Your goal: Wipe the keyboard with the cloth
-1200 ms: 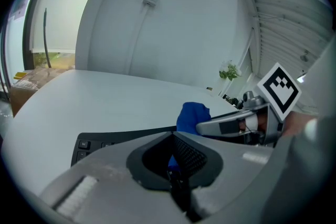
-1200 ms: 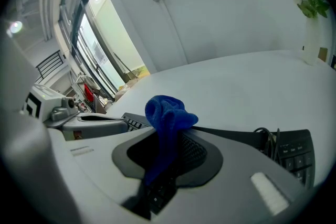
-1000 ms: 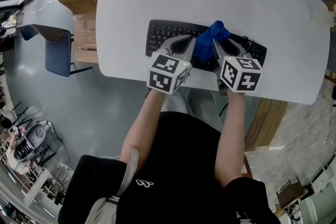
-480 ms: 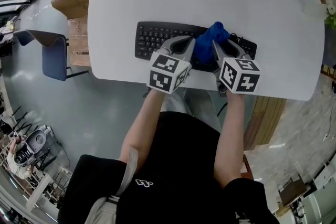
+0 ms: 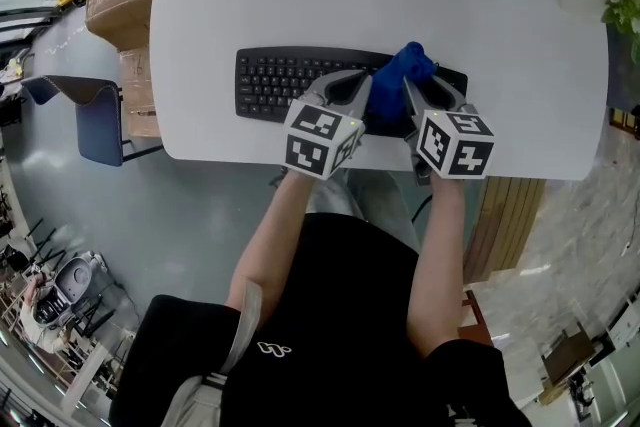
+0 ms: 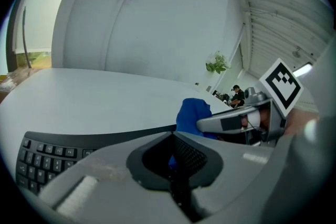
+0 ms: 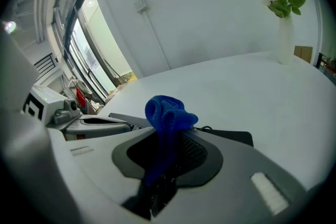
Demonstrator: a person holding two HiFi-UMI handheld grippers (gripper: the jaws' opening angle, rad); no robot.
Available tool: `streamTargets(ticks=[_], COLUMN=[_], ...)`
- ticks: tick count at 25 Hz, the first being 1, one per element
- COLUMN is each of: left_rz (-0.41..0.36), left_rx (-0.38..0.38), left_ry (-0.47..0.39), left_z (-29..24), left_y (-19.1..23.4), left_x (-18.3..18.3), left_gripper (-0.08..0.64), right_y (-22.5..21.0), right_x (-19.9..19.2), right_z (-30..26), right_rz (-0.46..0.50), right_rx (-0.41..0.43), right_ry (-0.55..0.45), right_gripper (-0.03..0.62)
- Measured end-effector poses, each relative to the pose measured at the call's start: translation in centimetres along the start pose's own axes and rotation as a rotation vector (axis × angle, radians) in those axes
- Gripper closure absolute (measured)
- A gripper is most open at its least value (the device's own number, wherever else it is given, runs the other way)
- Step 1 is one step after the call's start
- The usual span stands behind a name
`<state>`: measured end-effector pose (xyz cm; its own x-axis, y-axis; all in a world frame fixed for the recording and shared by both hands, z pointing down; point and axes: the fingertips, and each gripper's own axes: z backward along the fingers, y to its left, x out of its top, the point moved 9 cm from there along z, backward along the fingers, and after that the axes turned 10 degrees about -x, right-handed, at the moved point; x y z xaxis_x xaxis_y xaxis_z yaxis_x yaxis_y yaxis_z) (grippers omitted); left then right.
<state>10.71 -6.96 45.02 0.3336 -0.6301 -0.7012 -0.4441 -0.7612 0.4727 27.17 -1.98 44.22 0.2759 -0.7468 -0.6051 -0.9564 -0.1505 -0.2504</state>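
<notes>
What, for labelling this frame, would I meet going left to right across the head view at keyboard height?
The blue chair → keyboard, its free left end → left gripper → blue cloth, pinched by both grippers' fingers → right gripper.

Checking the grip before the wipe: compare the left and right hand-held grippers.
The right hand-held gripper clamps a thick fold of the blue cloth, bunched above its jaws; the left hand-held gripper shows only a blue sliver between its closed jaws. Over the keyboard, left sits midway, right at its end. Both are shut.
</notes>
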Motion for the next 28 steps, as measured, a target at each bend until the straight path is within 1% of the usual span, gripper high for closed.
streamTargets(ticks=[14,28], left_rz=[-0.041,-0.065], left_rx=[-0.042,-0.079], left_ry=[0.027,0.046], left_z=[-3.9,-7.2], left_y=[-3.3,-6.4], left_x=[1.1,0.8], left_gripper=[0.561,0.561], right_y=[-3.9,-9.3], right_x=[0.3,-1.1], right_z=[1.9,4.0], right_rz=[-0.039,-0.085], right_rx=[0.003,-0.087], right_ry=[-0.037,-0.046], right_gripper=[0.492,0.494])
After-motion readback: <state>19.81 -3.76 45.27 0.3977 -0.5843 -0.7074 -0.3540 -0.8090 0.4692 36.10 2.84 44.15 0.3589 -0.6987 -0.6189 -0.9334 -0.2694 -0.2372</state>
